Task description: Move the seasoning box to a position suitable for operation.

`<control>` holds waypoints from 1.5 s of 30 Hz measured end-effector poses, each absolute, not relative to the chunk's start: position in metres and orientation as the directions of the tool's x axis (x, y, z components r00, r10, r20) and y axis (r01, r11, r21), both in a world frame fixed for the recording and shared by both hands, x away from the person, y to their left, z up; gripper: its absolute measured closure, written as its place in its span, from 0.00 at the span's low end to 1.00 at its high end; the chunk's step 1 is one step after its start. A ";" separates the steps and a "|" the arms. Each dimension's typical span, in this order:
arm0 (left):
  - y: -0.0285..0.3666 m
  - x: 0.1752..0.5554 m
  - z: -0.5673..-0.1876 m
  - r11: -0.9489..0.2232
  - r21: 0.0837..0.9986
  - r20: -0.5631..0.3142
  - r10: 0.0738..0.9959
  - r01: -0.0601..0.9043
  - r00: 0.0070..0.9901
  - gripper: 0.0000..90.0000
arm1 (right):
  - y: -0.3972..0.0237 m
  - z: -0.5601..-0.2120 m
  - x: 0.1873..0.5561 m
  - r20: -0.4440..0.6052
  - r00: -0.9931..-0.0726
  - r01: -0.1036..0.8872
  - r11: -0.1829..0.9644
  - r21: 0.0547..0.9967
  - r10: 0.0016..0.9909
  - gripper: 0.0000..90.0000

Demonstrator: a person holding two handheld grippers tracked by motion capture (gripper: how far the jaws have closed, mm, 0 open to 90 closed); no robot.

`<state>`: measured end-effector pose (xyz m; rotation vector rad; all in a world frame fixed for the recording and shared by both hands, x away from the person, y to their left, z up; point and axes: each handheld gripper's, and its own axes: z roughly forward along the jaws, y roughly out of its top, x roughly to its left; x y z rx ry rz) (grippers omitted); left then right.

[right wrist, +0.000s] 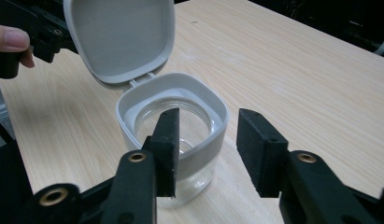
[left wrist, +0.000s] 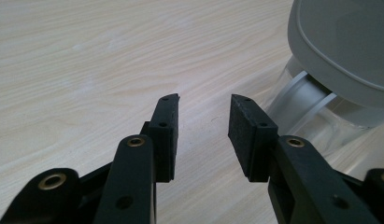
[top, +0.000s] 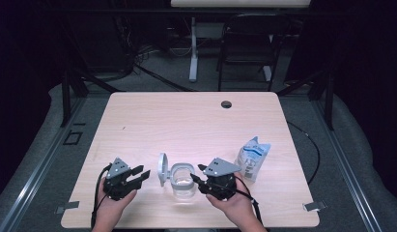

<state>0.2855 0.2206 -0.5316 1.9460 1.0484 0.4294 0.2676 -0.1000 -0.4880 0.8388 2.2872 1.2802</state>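
Note:
A clear glass jar (top: pixel 182 182) with a grey rim stands near the table's front edge, its hinged grey lid (top: pixel 163 169) swung open to the left. My left gripper (top: pixel 142 175) is just left of the lid, open with only bare table between its pads (left wrist: pixel 203 105); the lid (left wrist: pixel 348 46) and the jar's wall (left wrist: pixel 311 114) lie to its right. My right gripper (top: pixel 200 175) sits close on the jar's right side. It is open (right wrist: pixel 208 116), just short of the jar (right wrist: pixel 194 91) and its rim, and grips nothing. The lid (right wrist: pixel 119 37) stands upright behind.
A white and blue pouch (top: pixel 253 157) stands right of my right hand. The table (top: pixel 186 121) has a cable hole (top: pixel 226 104) near its far edge. A dark chair (top: pixel 247 43) and a white stand leg (top: pixel 193 48) are beyond the table.

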 end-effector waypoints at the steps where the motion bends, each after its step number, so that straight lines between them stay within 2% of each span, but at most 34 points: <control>1: 0.221 0.286 -0.531 -0.277 0.817 -0.092 0.803 0.506 0.588 0.70 | -0.100 -0.488 0.268 -0.043 -0.746 0.311 0.405 0.860 0.664 0.65; 5: 0.222 0.285 -0.532 -0.269 0.818 -0.097 0.807 0.508 0.582 0.70 | -0.111 -0.491 0.265 -0.049 -0.735 0.309 0.398 0.864 0.677 0.62; 19: 0.227 0.286 -0.533 -0.249 0.821 -0.107 0.818 0.515 0.566 0.68 | -0.137 -0.502 0.253 -0.068 -0.724 0.306 0.409 0.860 0.686 0.61; 23: 0.228 0.286 -0.533 -0.245 0.821 -0.108 0.820 0.516 0.562 0.67 | -0.147 -0.506 0.249 -0.043 -0.726 0.323 0.396 0.859 0.686 0.61; 45: 0.233 0.286 -0.534 -0.226 0.824 -0.113 0.833 0.519 0.542 0.66 | -0.226 -0.519 0.243 -0.029 -0.575 0.396 0.309 0.864 0.818 0.61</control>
